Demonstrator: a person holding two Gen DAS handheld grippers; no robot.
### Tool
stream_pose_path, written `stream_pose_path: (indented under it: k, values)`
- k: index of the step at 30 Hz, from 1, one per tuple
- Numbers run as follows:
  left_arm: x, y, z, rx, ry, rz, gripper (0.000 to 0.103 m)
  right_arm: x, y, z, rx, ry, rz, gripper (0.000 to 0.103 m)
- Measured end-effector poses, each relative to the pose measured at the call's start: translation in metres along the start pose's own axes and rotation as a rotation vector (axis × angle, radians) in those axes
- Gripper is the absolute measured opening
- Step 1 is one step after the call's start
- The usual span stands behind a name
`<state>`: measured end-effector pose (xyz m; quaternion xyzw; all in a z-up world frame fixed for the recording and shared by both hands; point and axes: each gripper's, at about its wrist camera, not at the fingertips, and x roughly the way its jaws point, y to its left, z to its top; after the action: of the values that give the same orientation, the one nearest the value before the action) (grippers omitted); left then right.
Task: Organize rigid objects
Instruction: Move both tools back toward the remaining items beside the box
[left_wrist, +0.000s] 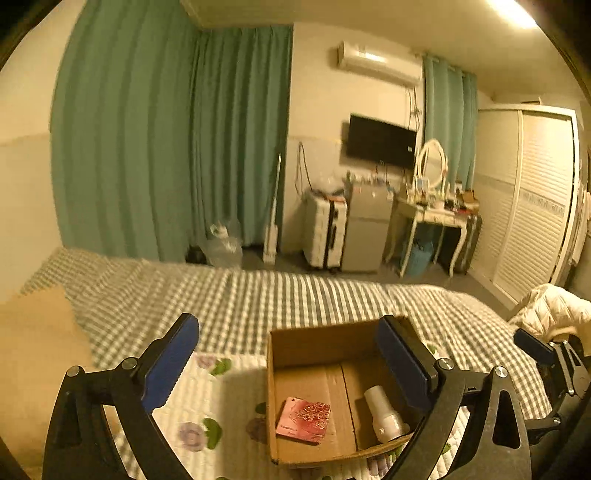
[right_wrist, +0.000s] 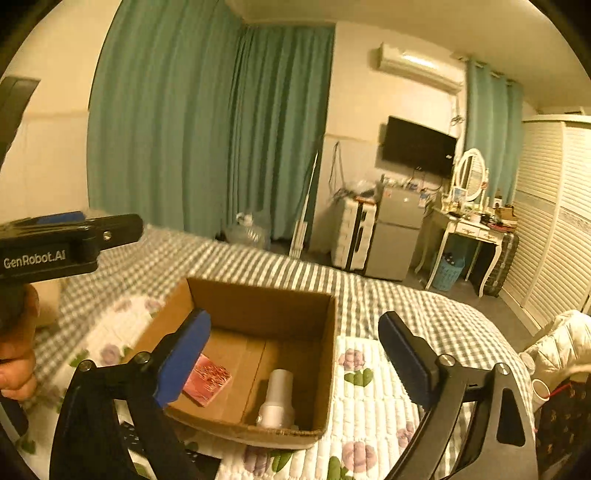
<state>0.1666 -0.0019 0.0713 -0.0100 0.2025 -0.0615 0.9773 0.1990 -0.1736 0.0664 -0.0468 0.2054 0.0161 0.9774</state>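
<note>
A bedroom with green curtains (left_wrist: 155, 140), a wall television (right_wrist: 419, 146) and a white wardrobe (left_wrist: 532, 192); in front lies a bed (left_wrist: 258, 295) under a grey checked cover, with a floral quilt (right_wrist: 369, 398) spread at its near edge. On the quilt stands an open cardboard box (left_wrist: 295, 343). Inside it, flat on the bottom at the left, lies a pink square card (left_wrist: 304, 419); at the right, near the front wall, lies a white bottle (left_wrist: 386, 413), its neck pointing toward the far wall. The left gripper (left_wrist: 288, 354) hangs above the box, released, jaws wide apart and holding nothing. The right gripper (right_wrist: 295, 347) is likewise spread and empty over the box. Only the right wrist view shows the hand (right_wrist: 16, 354) grasping the left tool; only the left wrist view shows a tan pillow (left_wrist: 37, 354) at the bed's left edge.
</note>
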Motion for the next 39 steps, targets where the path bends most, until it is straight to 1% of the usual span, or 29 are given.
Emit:
stream_pose_path:
  k: [2,5,7,12,16,18,26,30,33,39]
  values:
    - [-0.021,-0.001,0.004,0.002,-0.035,0.006,0.102,-0.022,-0.001,0.004,0.019,-0.027,-0.018,0.103]
    - [-0.049,-0.001,0.007,-0.011,-0.078,0.011,0.103,-0.055,-0.003,0.009,0.030,-0.067,-0.035,0.103]
    - [-0.061,0.001,0.008,-0.023,-0.092,0.016,0.103,-0.076,-0.005,0.012,0.029,-0.087,-0.035,0.103]
    - [-0.089,0.005,0.005,-0.050,-0.107,0.024,0.103,-0.117,-0.010,0.011,0.029,-0.111,-0.049,0.103]
    - [-0.110,0.004,0.001,-0.035,-0.117,0.058,0.103,-0.144,-0.009,0.004,0.024,-0.120,-0.058,0.103]
    - [-0.116,0.005,0.000,-0.045,-0.124,0.061,0.103,-0.158,-0.010,0.000,0.023,-0.124,-0.061,0.103]
    - [-0.137,0.011,-0.015,-0.050,-0.140,0.056,0.103,-0.191,-0.006,-0.011,0.007,-0.139,-0.072,0.103]
    - [-0.138,0.010,-0.031,-0.022,-0.155,0.047,0.103,-0.197,-0.002,-0.025,0.003,-0.118,-0.048,0.103]
    - [-0.126,0.008,-0.046,0.006,-0.104,0.014,0.103,-0.194,0.001,-0.036,-0.011,-0.089,-0.030,0.103]
    - [-0.105,0.002,-0.072,0.023,-0.037,0.005,0.103,-0.178,0.000,-0.064,-0.013,-0.046,-0.035,0.103]
